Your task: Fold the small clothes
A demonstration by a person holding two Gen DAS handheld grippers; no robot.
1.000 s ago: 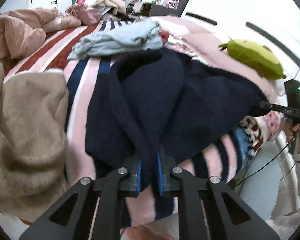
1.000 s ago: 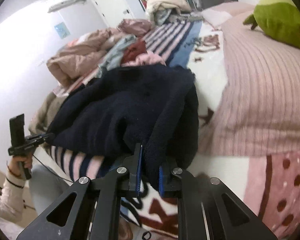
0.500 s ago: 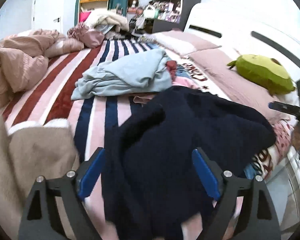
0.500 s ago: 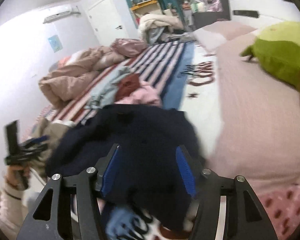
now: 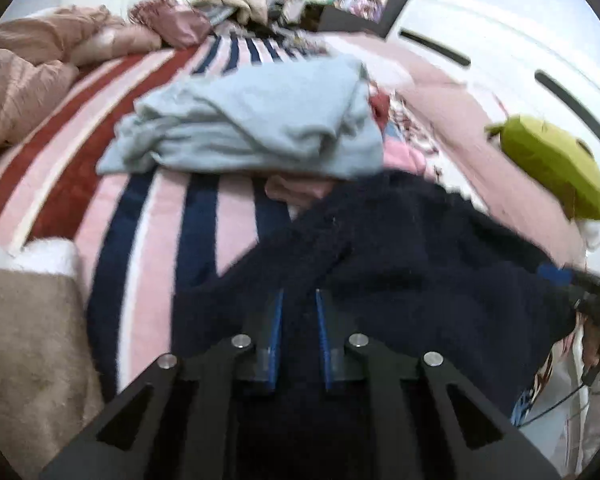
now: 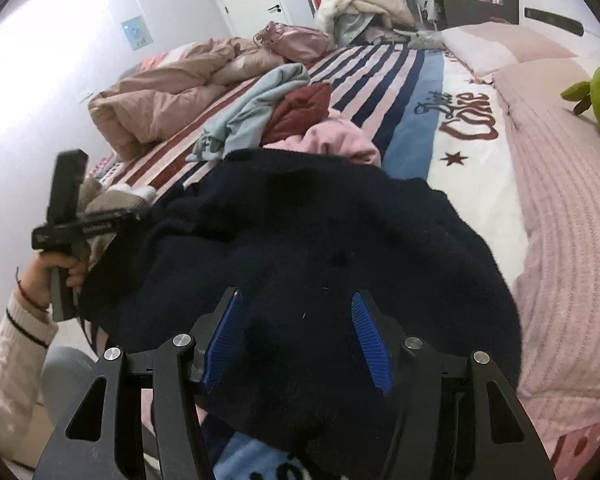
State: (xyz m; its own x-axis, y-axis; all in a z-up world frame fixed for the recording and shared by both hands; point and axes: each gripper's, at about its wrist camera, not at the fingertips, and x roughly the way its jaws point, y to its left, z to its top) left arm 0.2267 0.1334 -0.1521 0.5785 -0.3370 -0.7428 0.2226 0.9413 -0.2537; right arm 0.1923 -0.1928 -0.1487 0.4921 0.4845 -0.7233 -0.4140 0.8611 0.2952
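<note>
Striped bedspread (image 5: 168,216) w/ navy fleece (image 6: 320,248) atop.

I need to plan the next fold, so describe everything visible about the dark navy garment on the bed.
The navy garment is thick, fuzzy, fleece-like cloth, lying rumpled in a broad heap at the near edge of the striped bedspread. A raised fold runs across its top. The left gripper, whose jaws have just been closing, pinches a fold of it. The right gripper stands open over it, pads not pressing. Its far edge meets a pink garment.
</note>
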